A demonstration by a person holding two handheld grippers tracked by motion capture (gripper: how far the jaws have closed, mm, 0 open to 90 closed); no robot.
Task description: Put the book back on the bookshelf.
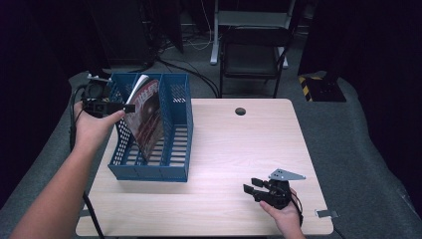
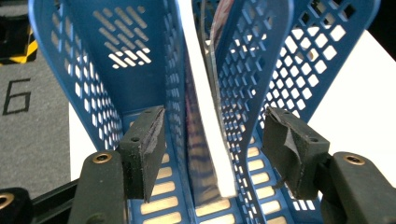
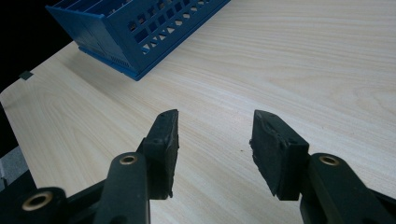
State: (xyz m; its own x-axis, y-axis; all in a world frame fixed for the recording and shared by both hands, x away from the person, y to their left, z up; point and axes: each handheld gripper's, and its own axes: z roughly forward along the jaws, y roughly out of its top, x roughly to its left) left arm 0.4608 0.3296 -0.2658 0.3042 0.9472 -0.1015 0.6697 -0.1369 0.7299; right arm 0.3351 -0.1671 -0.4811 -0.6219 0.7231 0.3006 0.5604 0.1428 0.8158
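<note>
Closest in, on the near side of the blue file rack [image 1: 174,172] and well off to its right: right gripper [image 1: 250,184], parked low over bare wood, jaws about half parted, gripping nothing. Inside the rack, leaning slantwise against a divider: the magazine [image 1: 147,114], glossy reddish cover, in the left or middle slot, hard to say which from above. Probably light and thin. Likely floppy too, so expect sagging if pinched by one corner. Slick cover, so expect slipping under a weak pinch. Best taken at the top edge by the spine, where the white page block stands clear above the rack's wall; better to avoid trapping the divider along with it. At the rack's far left corner: left gripper [image 1: 130,107], reaching in from outside. Jaws fairly wide, straddling the magazine's edge and a perforated divider, pads clear of both, so nothing gripped yet. Rack itself of stiff plastic, probably light enough to slide if nudged. Beneath the rack: pale wood-grain table [image 1: 239,144], smooth and flat, with a small round hole [image 1: 240,111] beyond the rack to its right. Farther behind the rack: grey carpet floor [image 1: 348,129], dark folding chair [image 1: 254,55], loose cables [image 1: 191,69], a yellow-and-black striped block [image 1: 311,84], then dim surroundings.
</note>
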